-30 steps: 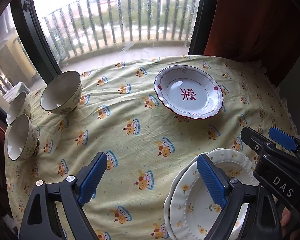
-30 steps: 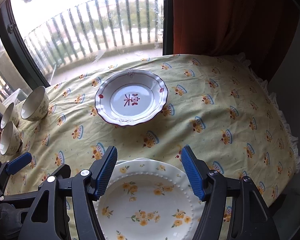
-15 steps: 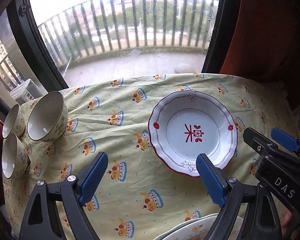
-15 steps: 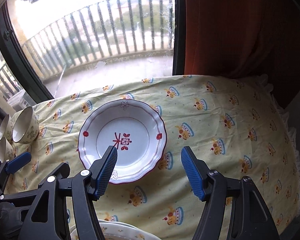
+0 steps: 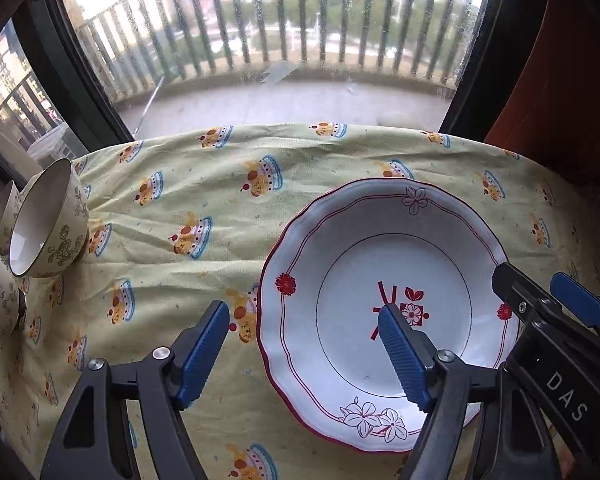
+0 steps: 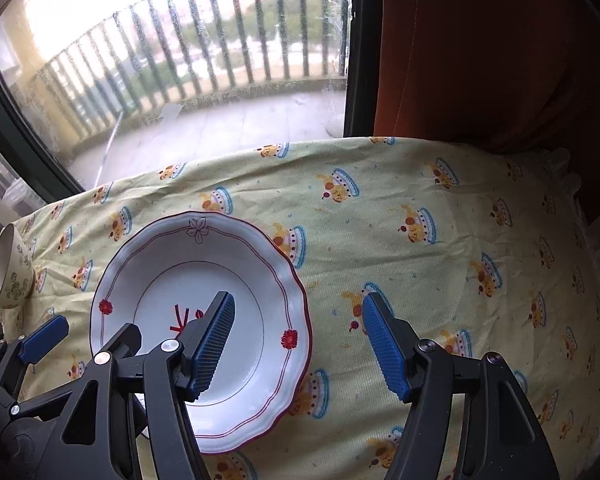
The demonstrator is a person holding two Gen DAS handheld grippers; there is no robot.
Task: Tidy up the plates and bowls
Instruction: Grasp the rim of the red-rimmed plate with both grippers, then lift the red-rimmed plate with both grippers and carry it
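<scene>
Two hand-held grippers over one red-rimmed plate [image 5: 388, 312] on the cloth-covered surface [image 5: 228, 184]. Left hand-held gripper [image 5: 300, 354] straddling its left rim, just narrowing, gripping nothing; right hand-held gripper [image 6: 298, 344] astride the right rim, open. Round, no long axis; equally near.

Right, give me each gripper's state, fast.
Left gripper: open, jaws have just been closing, straddling the left rim of the red-trimmed plate, not gripping.
Right gripper: open, straddling the plate's right rim, holding nothing.
</scene>
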